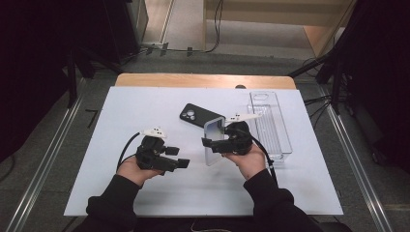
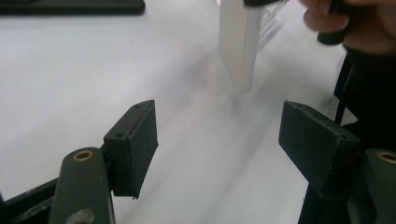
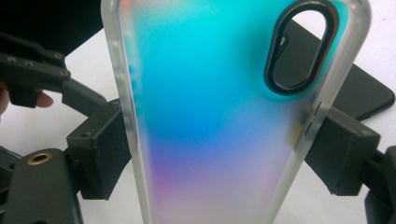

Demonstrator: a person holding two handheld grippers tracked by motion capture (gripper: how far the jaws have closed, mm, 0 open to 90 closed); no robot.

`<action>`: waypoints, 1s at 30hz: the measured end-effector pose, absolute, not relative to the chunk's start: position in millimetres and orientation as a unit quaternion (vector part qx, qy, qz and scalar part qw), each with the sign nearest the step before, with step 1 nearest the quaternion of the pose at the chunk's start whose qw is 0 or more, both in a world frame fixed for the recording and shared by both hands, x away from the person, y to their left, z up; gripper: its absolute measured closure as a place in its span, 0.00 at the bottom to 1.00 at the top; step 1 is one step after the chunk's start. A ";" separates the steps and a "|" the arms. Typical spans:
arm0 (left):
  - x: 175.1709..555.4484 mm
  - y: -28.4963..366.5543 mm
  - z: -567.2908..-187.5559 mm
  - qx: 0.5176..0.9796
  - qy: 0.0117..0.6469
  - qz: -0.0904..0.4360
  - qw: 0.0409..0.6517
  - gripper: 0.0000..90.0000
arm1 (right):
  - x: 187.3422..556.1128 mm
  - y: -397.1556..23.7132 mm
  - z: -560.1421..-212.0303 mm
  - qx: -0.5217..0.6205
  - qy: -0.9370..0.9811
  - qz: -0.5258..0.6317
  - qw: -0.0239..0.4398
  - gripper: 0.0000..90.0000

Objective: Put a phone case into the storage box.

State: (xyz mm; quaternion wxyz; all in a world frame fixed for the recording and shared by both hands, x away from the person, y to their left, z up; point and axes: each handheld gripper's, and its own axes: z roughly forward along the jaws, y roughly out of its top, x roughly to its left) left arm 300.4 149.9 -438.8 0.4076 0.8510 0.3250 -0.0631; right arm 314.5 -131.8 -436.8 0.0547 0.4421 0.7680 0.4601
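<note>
Frosted translucent phone case (image 1: 214,141) upright on white bench (image 1: 145,111), clamped in right gripper (image 1: 209,143). Black smartphone (image 1: 198,115) flat just behind case. Clear plastic rectangular tray (image 1: 275,135) right of both. Left gripper (image 1: 183,158) left of case, apart from it.

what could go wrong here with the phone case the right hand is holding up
The right gripper pinches the phone case only by its thin side edges, so the soft case could flex and pop out of the fingers. The case stands upright with its lower end near the table; a slip could drop it toward the phone lying close behind. The left gripper is open and close by, and could knock the case.
</note>
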 end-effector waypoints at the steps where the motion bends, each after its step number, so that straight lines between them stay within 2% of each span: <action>1: 299.3 151.5 -440.3 0.852 0.324 -0.063 0.407 0.31 | 314.3 -132.2 -436.1 0.443 0.768 0.460 0.054 0.16; 30: 275.5 191.5 -466.0 0.852 0.331 -0.058 0.401 0.31 | 319.2 -143.7 -422.1 0.418 0.787 0.453 0.039 0.16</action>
